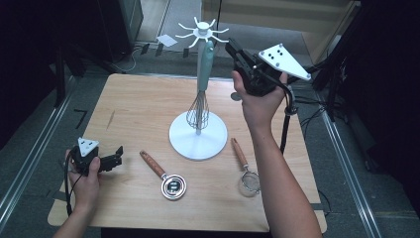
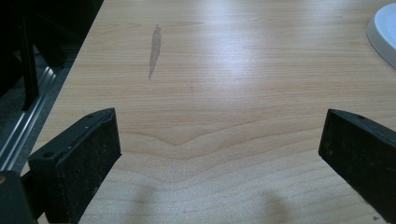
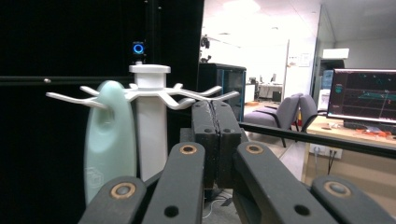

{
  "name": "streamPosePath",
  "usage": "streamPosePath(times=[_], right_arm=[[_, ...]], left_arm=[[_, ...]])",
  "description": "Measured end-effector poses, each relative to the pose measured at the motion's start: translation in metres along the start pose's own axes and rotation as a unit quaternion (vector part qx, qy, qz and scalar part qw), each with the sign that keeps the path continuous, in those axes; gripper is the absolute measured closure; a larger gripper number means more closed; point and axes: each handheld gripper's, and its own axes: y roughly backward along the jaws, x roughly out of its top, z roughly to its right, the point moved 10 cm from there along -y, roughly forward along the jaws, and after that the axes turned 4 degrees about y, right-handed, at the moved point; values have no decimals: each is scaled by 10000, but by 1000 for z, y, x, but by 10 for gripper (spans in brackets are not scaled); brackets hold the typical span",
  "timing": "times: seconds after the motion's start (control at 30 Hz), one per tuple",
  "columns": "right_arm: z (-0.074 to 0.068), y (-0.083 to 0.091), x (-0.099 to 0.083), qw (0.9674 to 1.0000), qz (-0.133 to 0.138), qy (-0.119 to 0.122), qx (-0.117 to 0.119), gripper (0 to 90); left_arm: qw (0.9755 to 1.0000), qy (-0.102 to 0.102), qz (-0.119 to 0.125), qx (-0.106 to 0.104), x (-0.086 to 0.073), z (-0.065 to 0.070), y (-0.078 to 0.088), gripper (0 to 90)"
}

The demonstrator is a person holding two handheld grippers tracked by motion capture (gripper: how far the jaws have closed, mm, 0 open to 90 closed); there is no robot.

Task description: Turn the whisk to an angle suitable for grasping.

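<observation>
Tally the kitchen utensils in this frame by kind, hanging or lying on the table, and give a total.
Whisk, hanging on the white rack: 1
Wooden-handled strainer on the table: 1
Wooden-handled round metal utensil on the table: 1
Total: 3

Whisk [image 1: 200, 99]: pale mint handle, wire loops at the bottom. It hangs straight down from one white hook of my utensil stand [image 1: 198, 136], hook passing through the hole at the handle's top end [image 3: 108, 140]. The wires sit close against the stand's pole, just above its round base.
</observation>
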Motion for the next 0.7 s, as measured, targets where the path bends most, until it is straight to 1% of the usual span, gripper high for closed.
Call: streamPosePath(times=[0.33,0.7], right_arm=[[-9,3,4,9999,52,-17,159,900],[-22,5,1,9996,-5,41,296,900]], left_arm=[[10000,4,11,8,0,0,0,0],[10000,3,0,0,0,0,0,0]])
